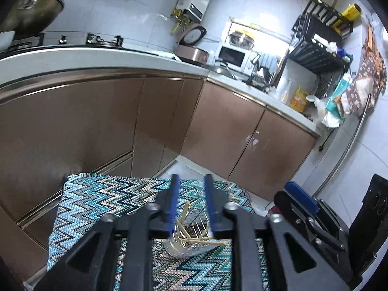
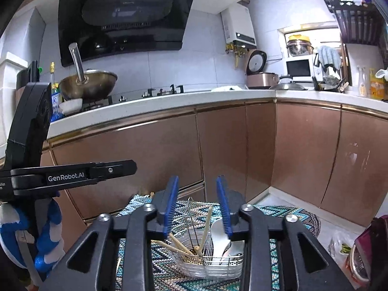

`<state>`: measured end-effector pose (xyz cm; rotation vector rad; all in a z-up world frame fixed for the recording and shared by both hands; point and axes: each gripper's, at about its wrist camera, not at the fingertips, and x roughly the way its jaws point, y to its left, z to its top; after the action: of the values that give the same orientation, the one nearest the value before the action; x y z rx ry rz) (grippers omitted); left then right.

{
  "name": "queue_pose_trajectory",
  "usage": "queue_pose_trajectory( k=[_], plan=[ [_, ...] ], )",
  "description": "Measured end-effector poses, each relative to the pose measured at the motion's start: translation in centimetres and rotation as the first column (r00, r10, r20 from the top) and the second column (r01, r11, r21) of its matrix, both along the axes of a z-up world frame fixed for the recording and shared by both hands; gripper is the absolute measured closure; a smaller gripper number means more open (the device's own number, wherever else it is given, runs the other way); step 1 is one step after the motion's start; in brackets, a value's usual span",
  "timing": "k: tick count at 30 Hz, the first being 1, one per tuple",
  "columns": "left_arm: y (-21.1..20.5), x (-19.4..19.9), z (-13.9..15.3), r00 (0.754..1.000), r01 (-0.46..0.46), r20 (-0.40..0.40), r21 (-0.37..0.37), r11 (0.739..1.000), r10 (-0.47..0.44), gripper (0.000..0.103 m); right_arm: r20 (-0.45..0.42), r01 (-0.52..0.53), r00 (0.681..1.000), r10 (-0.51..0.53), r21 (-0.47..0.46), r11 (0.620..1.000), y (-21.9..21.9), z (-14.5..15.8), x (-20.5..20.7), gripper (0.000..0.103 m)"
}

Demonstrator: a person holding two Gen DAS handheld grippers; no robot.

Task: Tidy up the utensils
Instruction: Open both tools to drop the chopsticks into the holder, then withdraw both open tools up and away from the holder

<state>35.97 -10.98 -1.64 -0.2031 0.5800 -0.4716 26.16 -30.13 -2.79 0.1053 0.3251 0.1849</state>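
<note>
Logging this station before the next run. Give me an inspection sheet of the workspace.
Surface: zigzag cloth over a low stand.
Job's things: wire caddy holding chopsticks and a white spoon; a few chopsticks stick out over its rim.
Clutter: bag on the floor at right.
Grippers: left gripper open, empty; right gripper open, empty, both above the caddy.
Cables: nothing seen.
Surroundings: brown cabinets, counter, wok, rice cooker, microwave.

Both wrist views face cabinets, share utensil rack (image 2: 208,249).
</note>
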Motion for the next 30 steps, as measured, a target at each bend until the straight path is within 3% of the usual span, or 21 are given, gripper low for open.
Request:
queue_pose_trajectory(
  k=[10, 12, 16, 20, 27, 30],
  plan=[
    [3.6, -7.1, 4.0, 0.994, -0.061, 0.091, -0.028, 0.998, 0.063, 0.067, 0.109, 0.017, 0.994, -0.016, -0.014, 1.000, 1.5, 5.3, -6.7, 0.022],
    [4.4, -8.8, 4.8, 0.991, -0.073, 0.114, -0.029, 0.997, 0.076, 0.061, 0.129, 0.022, 0.992, -0.020, -0.014, 1.000, 1.8, 6.1, -8.0, 0.018],
    [5.5, -11.9, 6.0, 0.984, -0.090, 0.152, -0.025, 0.996, 0.093, 0.059, 0.167, 0.027, 0.986, -0.026, -0.007, 1.000, 2.2, 7.5, -11.1, 0.007],
    [6.6, -14.9, 7.0, 0.978, -0.102, 0.180, -0.029, 0.994, 0.106, 0.056, 0.199, 0.049, 0.979, -0.047, -0.002, 0.999, 2.5, 8.4, -14.1, 0.000],
    [8.9, -19.7, 7.2, 0.964, -0.142, 0.222, -0.026, 0.989, 0.144, 0.050, 0.249, 0.079, 0.966, -0.072, -0.022, 0.997, 3.4, 8.8, -18.7, 0.000],
    [10.0, -21.4, 7.5, 0.952, -0.180, 0.249, -0.016, 0.983, 0.179, 0.042, 0.284, 0.109, 0.953, -0.101, -0.012, 0.994, 3.5, 8.9, -20.6, 0.000]
  ],
)
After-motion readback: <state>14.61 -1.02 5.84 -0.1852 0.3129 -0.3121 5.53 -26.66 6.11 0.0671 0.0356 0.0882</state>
